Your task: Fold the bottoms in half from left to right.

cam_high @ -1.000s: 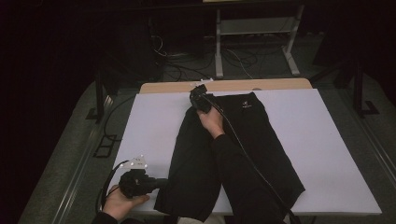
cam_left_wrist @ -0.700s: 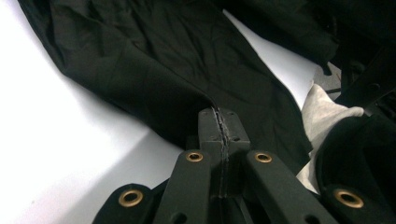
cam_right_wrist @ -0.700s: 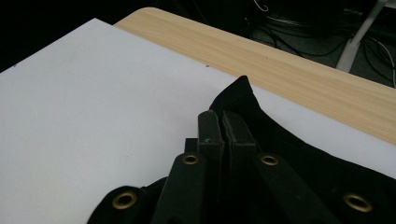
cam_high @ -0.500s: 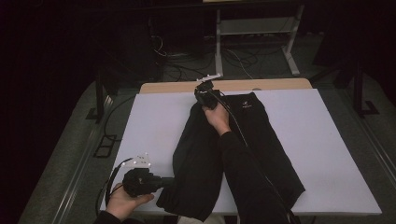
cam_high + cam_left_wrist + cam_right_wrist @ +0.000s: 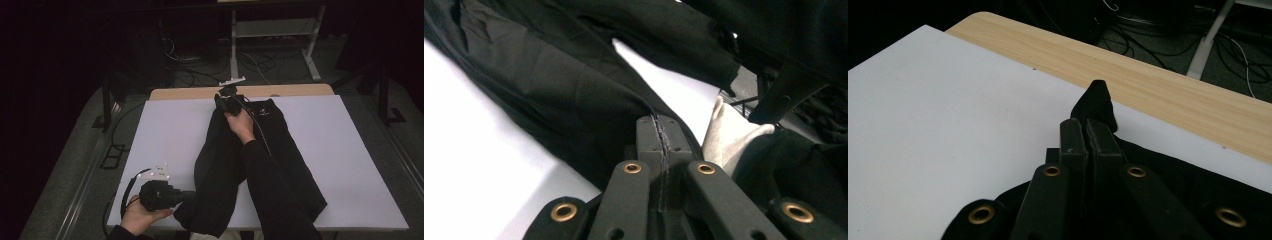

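Folding black fabric trousers [image 5: 260,150] lengthwise on white tabletop [image 5: 165,130]. Left gripper [image 5: 659,135] fingers pinching hem, right gripper [image 5: 1085,130] fingers pinching waistband corner. Next, probably: carrying lifted edge across, evenly.

1. Black garment [image 5: 280,165], plain, with small white logo near top edge.
2. White table cover [image 5: 170,130], unpatterned.
3. Light wood-grain tabletop [image 5: 1168,85] strip beyond cover.
4. Black gripper jaws with brass-coloured rivets.

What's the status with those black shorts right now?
Left gripper shut on black shorts, near hem. Right gripper shut on their far waist corner. Shorts half folded on white table. Nothing in the way.
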A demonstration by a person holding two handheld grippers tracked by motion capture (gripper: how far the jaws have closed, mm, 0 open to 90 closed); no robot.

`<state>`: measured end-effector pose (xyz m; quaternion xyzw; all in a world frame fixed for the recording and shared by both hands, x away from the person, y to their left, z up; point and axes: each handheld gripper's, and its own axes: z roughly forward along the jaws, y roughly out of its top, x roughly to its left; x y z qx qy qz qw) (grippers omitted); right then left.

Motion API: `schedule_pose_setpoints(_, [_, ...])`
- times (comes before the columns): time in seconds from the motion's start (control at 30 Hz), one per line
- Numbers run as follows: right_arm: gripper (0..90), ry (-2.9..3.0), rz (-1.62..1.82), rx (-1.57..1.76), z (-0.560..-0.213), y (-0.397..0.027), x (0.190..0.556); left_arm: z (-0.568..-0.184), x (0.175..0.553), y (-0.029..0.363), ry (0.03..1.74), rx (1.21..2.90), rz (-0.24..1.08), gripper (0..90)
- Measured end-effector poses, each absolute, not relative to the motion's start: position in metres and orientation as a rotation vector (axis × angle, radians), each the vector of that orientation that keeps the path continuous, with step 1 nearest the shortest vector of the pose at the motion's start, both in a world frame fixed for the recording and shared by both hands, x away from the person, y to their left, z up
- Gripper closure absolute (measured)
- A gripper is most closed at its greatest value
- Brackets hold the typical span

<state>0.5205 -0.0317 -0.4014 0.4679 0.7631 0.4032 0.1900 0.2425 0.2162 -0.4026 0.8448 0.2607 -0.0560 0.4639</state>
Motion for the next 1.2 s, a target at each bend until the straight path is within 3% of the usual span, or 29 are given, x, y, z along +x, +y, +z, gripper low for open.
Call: schedule_pose_setpoints(1.2, [85.9, 2.161, 1.118, 1.376, -0.397, -0.116, 0.53, -0.397, 0.253, 0.113, 0.443, 2.07, -0.292, 88.8])
